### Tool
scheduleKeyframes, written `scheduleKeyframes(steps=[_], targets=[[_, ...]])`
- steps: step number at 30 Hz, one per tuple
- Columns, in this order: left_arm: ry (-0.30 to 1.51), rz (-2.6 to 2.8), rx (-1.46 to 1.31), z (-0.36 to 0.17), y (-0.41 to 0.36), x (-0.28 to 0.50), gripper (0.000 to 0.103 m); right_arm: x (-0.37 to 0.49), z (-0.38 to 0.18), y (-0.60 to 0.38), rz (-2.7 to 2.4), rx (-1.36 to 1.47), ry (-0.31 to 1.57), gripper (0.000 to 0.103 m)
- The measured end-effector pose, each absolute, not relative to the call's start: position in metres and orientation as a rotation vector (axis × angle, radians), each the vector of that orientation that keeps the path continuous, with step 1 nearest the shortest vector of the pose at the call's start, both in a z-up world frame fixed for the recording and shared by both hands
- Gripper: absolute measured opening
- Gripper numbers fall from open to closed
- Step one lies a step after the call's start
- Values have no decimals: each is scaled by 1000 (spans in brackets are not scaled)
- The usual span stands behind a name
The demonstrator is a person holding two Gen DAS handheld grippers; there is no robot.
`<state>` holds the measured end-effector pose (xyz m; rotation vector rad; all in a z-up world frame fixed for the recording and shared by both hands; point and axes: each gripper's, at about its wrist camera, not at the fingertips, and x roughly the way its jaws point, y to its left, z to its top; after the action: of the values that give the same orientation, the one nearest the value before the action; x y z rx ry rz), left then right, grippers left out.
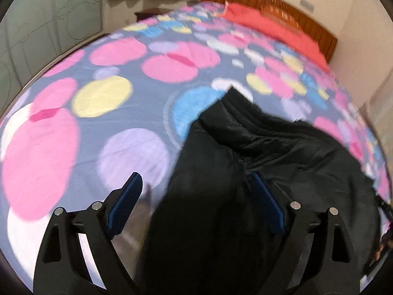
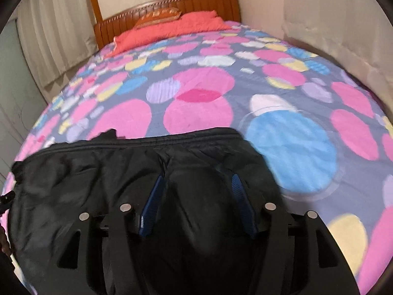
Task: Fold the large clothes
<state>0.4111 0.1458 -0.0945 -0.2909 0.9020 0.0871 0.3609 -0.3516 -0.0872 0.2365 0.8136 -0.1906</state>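
Left wrist view: left tool (image 1: 196, 191) and right tool (image 2: 197, 191) were both spread wide, black padded nylon jacket (image 2: 122, 167) bunched between each's fingers on the bed. Should close on hem evenly before lifting.

No legible text anywhere — no labels, brands, numbers.

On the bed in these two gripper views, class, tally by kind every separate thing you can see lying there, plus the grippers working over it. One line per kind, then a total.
Black padded garment: 1
Red blanket at the headboard end: 1
Orange patterned pillow: 1
Grippers, left gripper and right gripper, both open over the garment: 2
Total: 5
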Motion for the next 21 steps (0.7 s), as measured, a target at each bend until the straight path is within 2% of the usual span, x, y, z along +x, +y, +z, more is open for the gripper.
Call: scheduleKeyframes(steps=[1, 5, 12, 15, 21], targets=[[893, 86, -306, -90, 149, 402, 90, 346, -81, -355, -192, 249, 798, 67], [848, 97, -407, -83, 167, 341, 90, 287, -72, -373, -223, 305, 782, 71], [909, 97, -705, -132, 181, 261, 93, 211, -110, -396, -242, 513, 834, 72], [874, 79, -647, -135, 169, 256, 97, 203, -129, -397, -245, 586, 853, 72], [856, 34, -704, -141, 157, 278, 97, 210, -146, -394, -196, 739, 800, 71]])
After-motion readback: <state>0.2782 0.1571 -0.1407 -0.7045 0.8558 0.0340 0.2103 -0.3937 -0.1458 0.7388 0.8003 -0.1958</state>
